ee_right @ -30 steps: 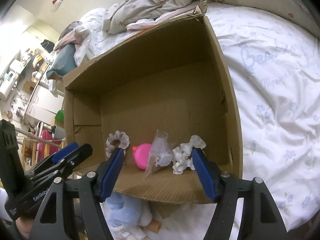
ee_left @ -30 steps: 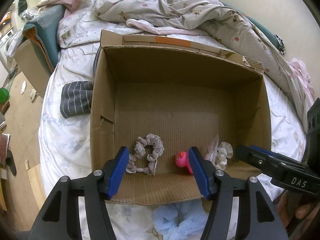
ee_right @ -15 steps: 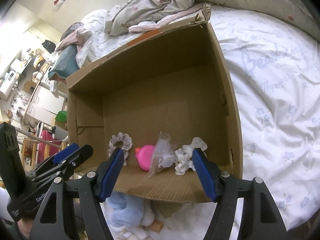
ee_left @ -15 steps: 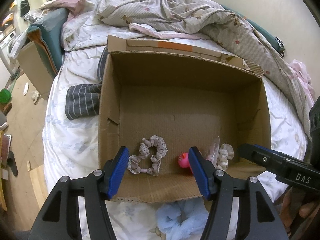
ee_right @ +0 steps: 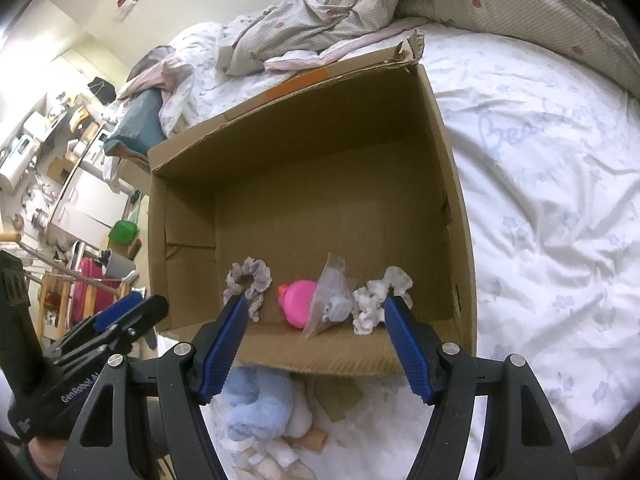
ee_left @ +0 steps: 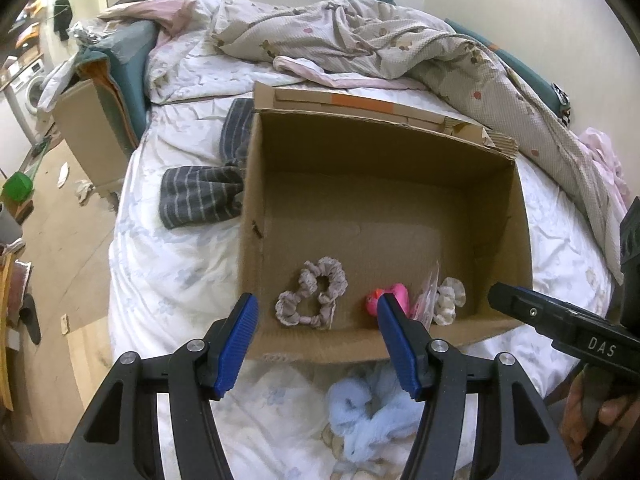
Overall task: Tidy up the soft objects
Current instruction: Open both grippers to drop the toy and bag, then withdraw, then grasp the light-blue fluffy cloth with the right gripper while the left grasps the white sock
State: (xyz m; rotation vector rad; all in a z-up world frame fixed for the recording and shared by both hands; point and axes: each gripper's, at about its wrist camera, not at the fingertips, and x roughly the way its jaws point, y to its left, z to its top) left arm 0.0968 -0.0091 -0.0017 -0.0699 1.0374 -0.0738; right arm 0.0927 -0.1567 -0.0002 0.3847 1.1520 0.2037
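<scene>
An open cardboard box [ee_left: 524, 216] [ee_right: 452, 184] sits on the bed. Inside near its front wall lie a grey scrunchie [ee_left: 312, 298] [ee_right: 250, 282], a pink rubber duck [ee_left: 394, 296] [ee_right: 298, 302], a clear plastic bag [ee_right: 332, 300] [ee_left: 426, 300] and a white scrunchie [ee_left: 450, 300] [ee_right: 378, 300]. A light blue plush [ee_left: 368, 412] [ee_right: 256, 408] lies on the sheet in front of the box. My left gripper [ee_left: 318, 342] is open and empty above the box's front edge. My right gripper [ee_right: 312, 346] is open and empty there too.
A grey striped cloth [ee_left: 200, 196] lies left of the box. A crumpled patterned blanket [ee_left: 380, 48] and pillows [ee_left: 124, 64] are at the back. The bed's left edge drops to a wooden floor [ee_left: 60, 240] with furniture [ee_right: 76, 200].
Both grippers have pulled back and up from the box, so it looks smaller and farther. More of the blue plush shows below the box. Both stay open.
</scene>
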